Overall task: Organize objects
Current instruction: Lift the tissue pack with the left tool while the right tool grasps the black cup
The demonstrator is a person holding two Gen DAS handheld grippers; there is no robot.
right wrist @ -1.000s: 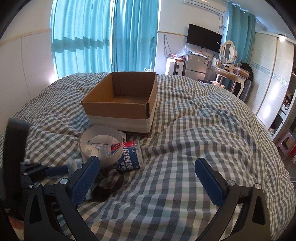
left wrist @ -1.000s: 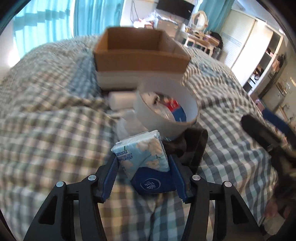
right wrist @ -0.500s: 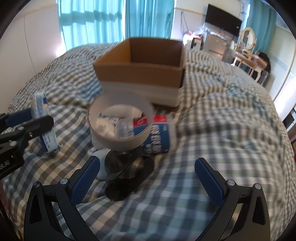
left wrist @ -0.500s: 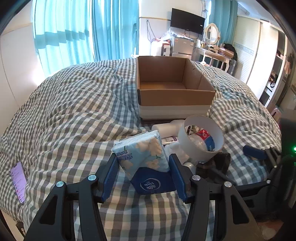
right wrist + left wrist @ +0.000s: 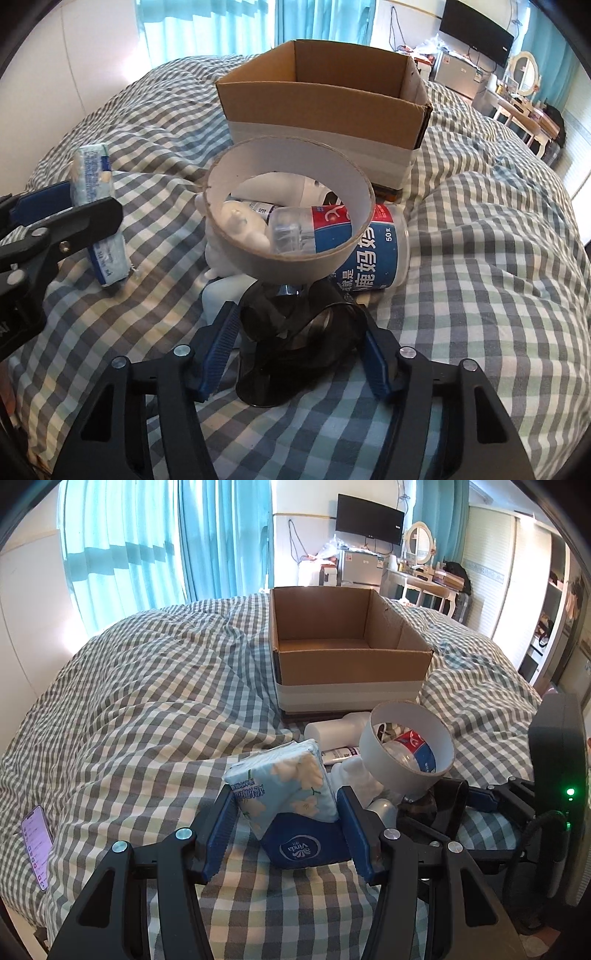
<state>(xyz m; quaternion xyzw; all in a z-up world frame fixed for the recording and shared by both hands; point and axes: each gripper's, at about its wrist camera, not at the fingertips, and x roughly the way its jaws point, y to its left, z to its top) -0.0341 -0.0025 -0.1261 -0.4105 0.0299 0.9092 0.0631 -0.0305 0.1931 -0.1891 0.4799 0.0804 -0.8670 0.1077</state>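
Left gripper (image 5: 286, 823) jaws clamp the tissue pack (image 5: 284, 794); right gripper (image 5: 299, 347) jaws grip the black object (image 5: 291, 339).

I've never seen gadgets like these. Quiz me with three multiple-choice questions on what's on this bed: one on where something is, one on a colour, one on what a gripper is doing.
1. Where does the cardboard box sit relative to the white ring?
A. Behind it, farther up the bed
B. Inside it
C. On the floor

2. What colour are the curtains?
A. Red
B. Turquoise
C. Black

3. What is the left gripper doing?
A. Hanging open over nothing
B. Clamped on the tissue pack
C. Holding the phone

Answers:
1. A, the box stands beyond the ring on the checked blanket.
2. B, the window drapes are turquoise.
3. B, both blue pads press the pack's sides.
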